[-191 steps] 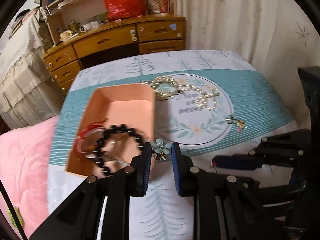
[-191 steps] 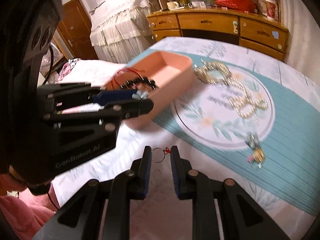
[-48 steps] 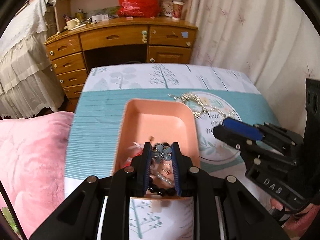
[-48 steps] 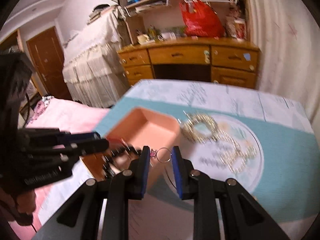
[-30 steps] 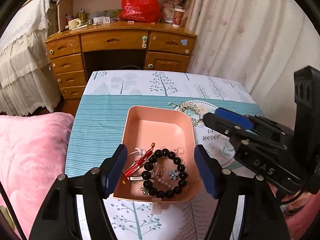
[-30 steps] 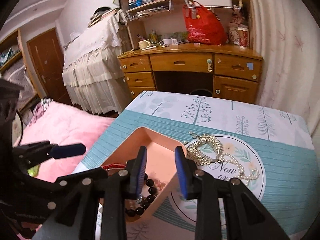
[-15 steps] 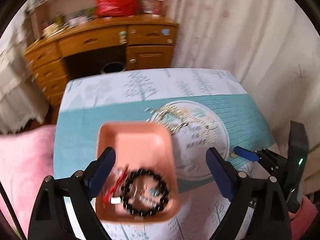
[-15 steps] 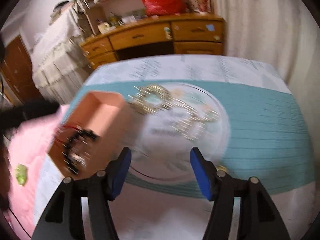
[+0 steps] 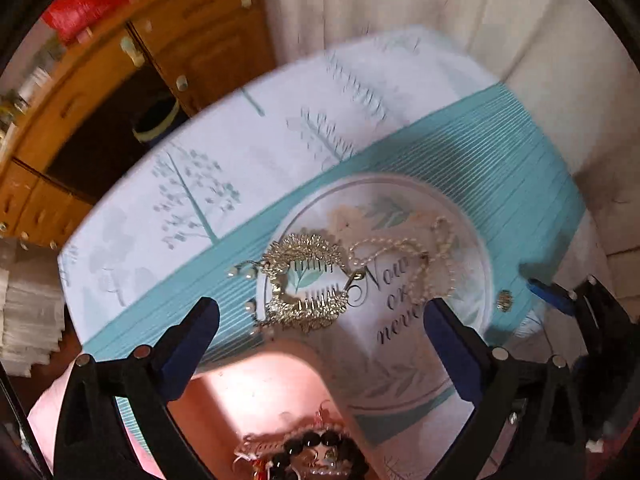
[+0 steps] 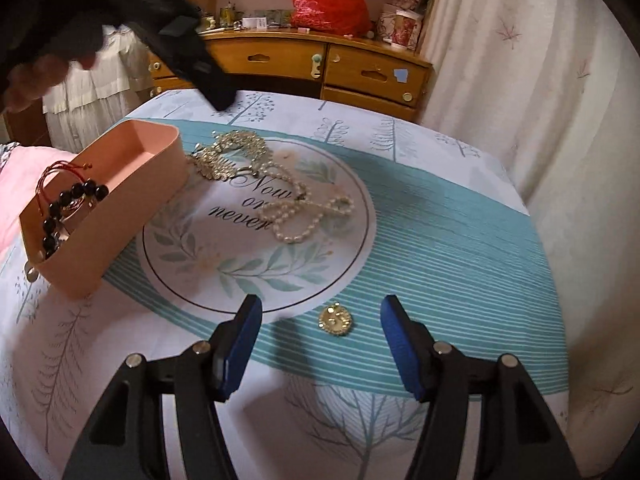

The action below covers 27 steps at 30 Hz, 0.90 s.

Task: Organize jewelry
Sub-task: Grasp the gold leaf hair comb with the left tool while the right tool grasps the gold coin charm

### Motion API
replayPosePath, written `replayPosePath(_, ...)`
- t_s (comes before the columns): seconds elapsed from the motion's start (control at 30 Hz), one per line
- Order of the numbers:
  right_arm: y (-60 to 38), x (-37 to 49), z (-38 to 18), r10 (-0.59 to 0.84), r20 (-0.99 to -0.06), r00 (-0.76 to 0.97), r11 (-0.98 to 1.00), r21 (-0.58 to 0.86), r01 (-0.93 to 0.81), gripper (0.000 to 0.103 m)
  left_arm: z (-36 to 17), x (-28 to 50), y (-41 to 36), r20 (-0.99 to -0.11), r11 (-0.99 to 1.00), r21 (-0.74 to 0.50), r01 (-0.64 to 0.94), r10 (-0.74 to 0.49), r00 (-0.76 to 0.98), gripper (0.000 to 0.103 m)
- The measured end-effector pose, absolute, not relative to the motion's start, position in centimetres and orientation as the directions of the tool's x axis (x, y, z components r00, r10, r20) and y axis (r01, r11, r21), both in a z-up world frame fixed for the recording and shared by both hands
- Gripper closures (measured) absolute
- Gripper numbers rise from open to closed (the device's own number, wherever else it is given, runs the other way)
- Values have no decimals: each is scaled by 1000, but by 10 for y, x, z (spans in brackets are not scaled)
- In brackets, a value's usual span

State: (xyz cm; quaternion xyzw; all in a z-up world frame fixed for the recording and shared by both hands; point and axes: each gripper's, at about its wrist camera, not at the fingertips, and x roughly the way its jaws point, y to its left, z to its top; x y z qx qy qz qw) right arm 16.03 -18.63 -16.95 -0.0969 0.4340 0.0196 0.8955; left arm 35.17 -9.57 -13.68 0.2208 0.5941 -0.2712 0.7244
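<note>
A pink tray [image 10: 132, 204] holds a black bead bracelet [image 10: 60, 208] and red cord pieces; it also shows in the left wrist view [image 9: 256, 384]. A gold comb hairpiece [image 9: 306, 284] and a pearl strand [image 9: 404, 256] lie on the tablecloth's round print; both also show in the right wrist view, the hairpiece [image 10: 232, 156] and the pearl strand [image 10: 304, 216]. A small gold brooch [image 10: 335, 318] lies on the teal stripes. My left gripper [image 9: 320, 320] is open and empty above the hairpiece. My right gripper [image 10: 320, 324] is open and empty, with the brooch between its fingers.
The table's cloth [image 10: 440, 240] ends at a curtain [image 10: 520, 80] on the right. A wooden desk [image 10: 320, 64] with a red bag [image 10: 328, 0] stands behind. Pink bedding [image 10: 16, 184] lies left of the table. The left gripper's body [image 10: 120, 8] hangs over the far left.
Both grippers let go of their pieces into the tray and opened wide. The left gripper has moved forward over the hairpiece. The right gripper has swung right and down around the brooch.
</note>
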Motion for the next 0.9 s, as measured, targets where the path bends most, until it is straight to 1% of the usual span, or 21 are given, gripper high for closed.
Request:
replayPosePath(0.1, -185, 161, -173, -34, -786, 617, 976, -158, -148, 42, -162, 363, -102, -992, 786, 28, 617, -51, 111, 2)
replayPosePath(0.13, -186, 162, -174, -29, -788, 615, 975, -158, -157, 45, -169, 366, -103, -995, 797, 30, 603, -36, 97, 2)
replayPosePath(0.27, -192, 162, -175, -6, -796, 606, 976, -137, -171, 54, -186, 371, -104, -998, 820, 14, 572, -24, 57, 2)
replayPosePath(0.37, -198, 164, -178, -1, -804, 594, 979, -121, -162, 62, -194, 371, -107, -998, 822, 32, 569, -3, 61, 2)
replayPosePath(0.5, -204, 166, -181, 21, -811, 585, 982, -93, -164, 65, -204, 372, -114, -998, 829, 55, 556, 22, 67, 2)
replayPosePath(0.6, -205, 166, -181, 42, -813, 581, 980, -79, -183, 73, -210, 379, -119, -998, 839, 42, 542, 9, 62, 2)
replayPosePath(0.67, -206, 167, -182, 61, -815, 576, 978, -67, -199, 81, -212, 381, -119, -999, 846, 18, 533, -11, 50, 2)
replayPosePath(0.7, -206, 168, -182, 73, -817, 573, 977, -57, -207, 84, -214, 383, -118, -999, 851, 2, 525, -21, 37, 2)
replayPosePath(0.73, -206, 168, -181, 80, -818, 570, 976, -52, -210, 84, -216, 385, -115, -999, 858, -20, 513, -35, 20, 2)
replayPosePath(0.8, -206, 169, -181, 85, -817, 570, 976, -47, -214, 84, -215, 384, -115, -999, 859, -21, 512, -41, 27, 7)
replayPosePath(0.83, -207, 169, -181, 89, -817, 569, 976, -42, -214, 84, -214, 382, -116, -998, 855, -21, 519, -45, 34, 13)
replayPosePath(0.87, -208, 170, -181, 92, -817, 569, 976, -38, -213, 84, -211, 380, -117, -998, 850, -22, 526, -51, 41, 22)
replayPosePath(0.9, -209, 170, -181, 95, -818, 568, 977, -33, -211, 84, -209, 378, -117, -997, 846, -22, 533, -58, 50, 29)
